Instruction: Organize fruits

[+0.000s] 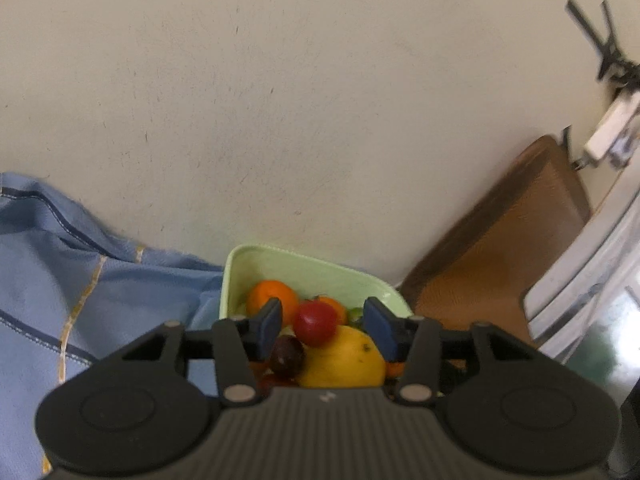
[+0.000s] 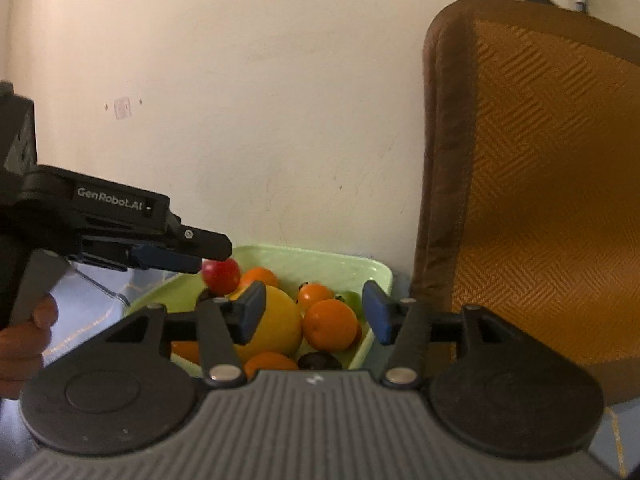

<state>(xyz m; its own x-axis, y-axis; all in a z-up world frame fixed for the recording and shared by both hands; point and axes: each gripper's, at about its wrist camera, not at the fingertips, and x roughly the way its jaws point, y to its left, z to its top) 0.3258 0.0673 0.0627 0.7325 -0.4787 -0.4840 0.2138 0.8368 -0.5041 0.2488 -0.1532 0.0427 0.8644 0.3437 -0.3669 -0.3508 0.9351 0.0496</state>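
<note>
From the left wrist we see our left gripper [image 1: 323, 328] poised with jaws apart and empty above the pale green square plastic tray [image 1: 240, 264], where the red round fruit [image 1: 315, 323] tops the heap beside a large yellow fruit [image 1: 344, 360].

From the right wrist our right gripper [image 2: 314, 314], likewise spread and empty, frames a round orange [image 2: 330, 325]. We judge both are ready to pick.

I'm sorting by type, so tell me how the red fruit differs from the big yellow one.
The red fruit is small, round and glossy red; the yellow fruit is much larger, rather oval, and shows a dark speck. The red fruit sits high on the pile, the yellow fruit beside and lower. Both lie in the green tray.
</note>
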